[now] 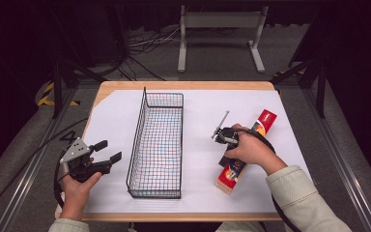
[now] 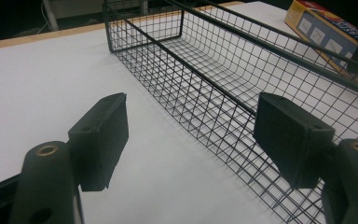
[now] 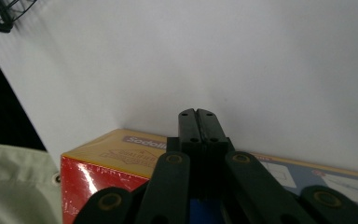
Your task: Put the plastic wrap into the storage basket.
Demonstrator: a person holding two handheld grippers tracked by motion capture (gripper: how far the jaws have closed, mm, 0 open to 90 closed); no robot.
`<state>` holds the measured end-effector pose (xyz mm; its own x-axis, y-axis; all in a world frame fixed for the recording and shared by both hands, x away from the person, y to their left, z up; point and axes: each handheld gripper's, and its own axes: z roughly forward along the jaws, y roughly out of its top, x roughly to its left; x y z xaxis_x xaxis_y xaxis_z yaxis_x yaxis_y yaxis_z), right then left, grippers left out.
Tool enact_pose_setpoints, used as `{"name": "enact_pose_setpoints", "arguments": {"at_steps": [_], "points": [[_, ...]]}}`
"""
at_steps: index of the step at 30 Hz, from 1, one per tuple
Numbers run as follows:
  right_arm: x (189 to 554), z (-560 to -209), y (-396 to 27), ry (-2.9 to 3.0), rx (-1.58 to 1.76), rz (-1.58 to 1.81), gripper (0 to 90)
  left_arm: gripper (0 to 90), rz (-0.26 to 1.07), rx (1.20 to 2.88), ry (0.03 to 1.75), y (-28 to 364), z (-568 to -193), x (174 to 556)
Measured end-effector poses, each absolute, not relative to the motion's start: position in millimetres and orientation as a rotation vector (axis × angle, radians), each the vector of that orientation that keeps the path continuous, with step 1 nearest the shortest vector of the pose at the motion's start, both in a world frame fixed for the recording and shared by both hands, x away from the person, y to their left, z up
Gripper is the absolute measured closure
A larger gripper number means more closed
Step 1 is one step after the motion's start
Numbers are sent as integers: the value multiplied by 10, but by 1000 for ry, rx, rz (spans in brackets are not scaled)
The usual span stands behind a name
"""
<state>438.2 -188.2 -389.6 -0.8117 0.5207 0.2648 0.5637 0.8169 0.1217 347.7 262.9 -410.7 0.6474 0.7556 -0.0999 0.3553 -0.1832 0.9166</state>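
A long red and yellow box (image 1: 257, 126) lies slantwise on the white sheet right of a black wire basket (image 1: 157, 145). My right gripper (image 1: 223, 161) is over the box's near half, its jaws pointing toward the table's front. In the right gripper view its jaws (image 3: 198, 114) are pressed together with nothing between them, just above the box's yellow top (image 3: 116, 156); I cannot tell whether they touch it. My left gripper (image 1: 108, 150) is held left of the basket, open and empty. In its own view the open gripper (image 2: 191, 105) faces the basket's long side (image 2: 205, 60), the box (image 2: 321, 32) beyond.
A white sheet (image 1: 111, 121) covers the wooden table (image 1: 183, 85). The basket's corner (image 3: 0, 14) lies up-left in the right gripper view, a pale sleeve (image 3: 9, 182) at lower left. Cables trail from both grippers. A white metal stand (image 1: 220, 34) is on the floor beyond.
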Motion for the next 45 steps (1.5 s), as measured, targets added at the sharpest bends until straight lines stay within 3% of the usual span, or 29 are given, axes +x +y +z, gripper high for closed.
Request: {"name": "enact_pose_setpoints", "arguments": {"at_steps": [10,32,45], "points": [[4334,-3914,-1929,-2791,-809,-247,888,268,465,1789,894,2623,-4110,3479],[4284,-3400,-2588,-2834,-1097,-1147,888,265,478,1795,914,2622,-4118,3481],[4213,-3347,-3057,-2779,-1283,-1312,900,266,489,1788,926,2644,-4123,3477]]}}
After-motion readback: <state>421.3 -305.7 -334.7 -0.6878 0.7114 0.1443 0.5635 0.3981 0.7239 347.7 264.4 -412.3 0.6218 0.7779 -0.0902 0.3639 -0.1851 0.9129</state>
